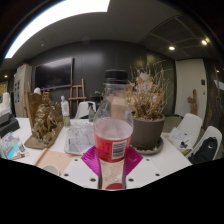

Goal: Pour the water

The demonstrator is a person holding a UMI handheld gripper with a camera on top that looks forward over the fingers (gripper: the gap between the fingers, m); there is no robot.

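A dim room with a long ceiling light (55, 18) and dark walls lies beyond a white counter (170, 160) crowded with things. Directly between the tool's (113, 172) fingers stands a clear plastic cup (113, 138) with a red label, its lower half holding reddish liquid; the magenta pads (92, 160) show on both sides of its base, and whether they press on it cannot be told. Just beyond the cup, slightly right, sits a grey pot with dried plants (149, 112). Beyond to the left are a clear container (80, 136) and a brown dried arrangement (45, 122).
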